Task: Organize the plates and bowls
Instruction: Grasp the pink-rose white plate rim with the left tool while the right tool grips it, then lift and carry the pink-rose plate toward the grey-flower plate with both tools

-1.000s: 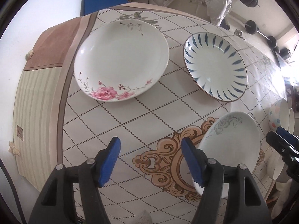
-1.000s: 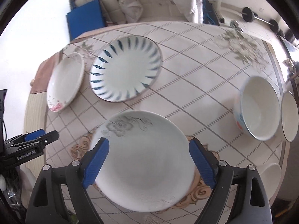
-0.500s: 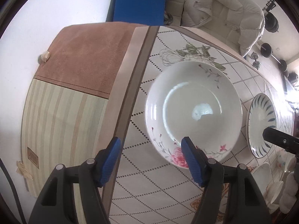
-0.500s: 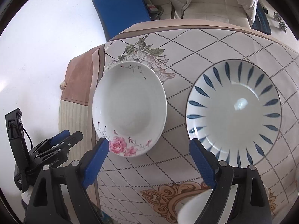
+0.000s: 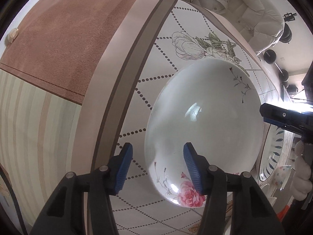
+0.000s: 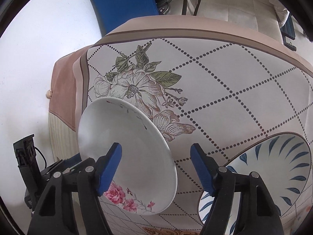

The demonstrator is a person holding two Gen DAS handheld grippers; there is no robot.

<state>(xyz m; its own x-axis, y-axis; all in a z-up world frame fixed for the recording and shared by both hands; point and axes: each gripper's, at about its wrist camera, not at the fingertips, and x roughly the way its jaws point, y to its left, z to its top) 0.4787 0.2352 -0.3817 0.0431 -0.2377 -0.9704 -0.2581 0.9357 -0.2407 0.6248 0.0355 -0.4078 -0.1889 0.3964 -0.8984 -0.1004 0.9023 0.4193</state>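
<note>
The rose-patterned plate lies on the counter near its far left corner, just inside the brown border stripe of the tablecloth, its far rim overlapping the printed magnolia flower.

The left claw is released, its blue pads spread wide. Its two pads straddle the plate's near-left rim: one pad is over the white bowl of the plate above the pink rose, the other outside the rim over the dotted cloth. Whether either pad touches the plate cannot be told.

The right claw is also released, jaws wide apart. Its left pad sits over the plate's inside and its right pad is beyond the plate's right rim, over the cloth between this plate and the blue-leaf plate. The blue-leaf plate lies just beside the rose-patterned plate, to its right.

In the left wrist view, a spotted bowl shows small past the blue-leaf plate, toward the counter's right end.
</note>
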